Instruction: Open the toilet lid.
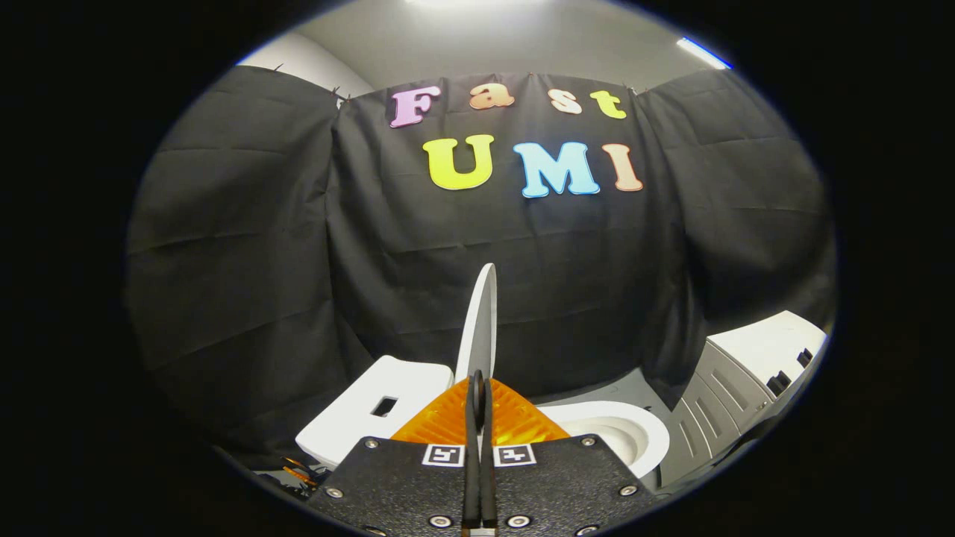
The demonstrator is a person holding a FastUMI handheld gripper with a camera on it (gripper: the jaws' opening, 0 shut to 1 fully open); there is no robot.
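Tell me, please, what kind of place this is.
Probably a mock bathroom set up in a booth: a white toilet bowl with its lid raised on edge, clamped in the gripper, a cistern beside it, and black cloth for walls.

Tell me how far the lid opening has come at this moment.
Done: the lid stands raised, nearly upright, seen edge-on, and the bowl is uncovered beside it. In hand: the gripper is closed on the lid's edge, with a finger on each side. Left: tilt the lid back toward the tank, if it must rest there, then let go.
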